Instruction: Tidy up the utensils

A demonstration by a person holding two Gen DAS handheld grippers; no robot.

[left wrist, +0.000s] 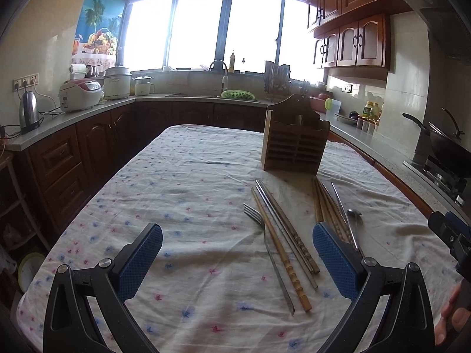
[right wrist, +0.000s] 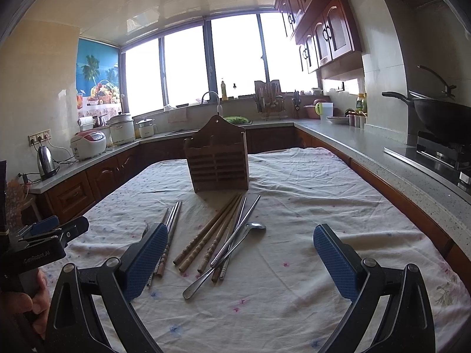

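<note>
Both grippers hovered low over a worktop draped in a white cloth printed with small pink and blue flowers. The left gripper had its 2 blue-padded fingers spread wide apart, holding nothing. The right gripper likewise had its fingers well apart and empty.

A slatted wooden utensil holder stood upright toward the far half of the worktop. In front of it the utensils lay flat on the cloth in 2 loose groups.

In the left wrist view, the nearer group lay between the left fingers: a metal fork with its tines pointing away, just beside a bamboo chopstick, a metal chopstick and another wooden one. To the right, partly hidden behind the right-hand finger, lay a bundle of wooden chopsticks with a metal spoon touching them.

In the right wrist view that second group sat between the right fingers: wooden chopsticks fanned out, metal chopsticks crossing them, and the spoon lying across the pile with its bowl pointing away. The fork group lay mostly behind the left-hand finger.

At the left edge of that view the left gripper's body appeared, with a hand wrapped around its handle.
</note>
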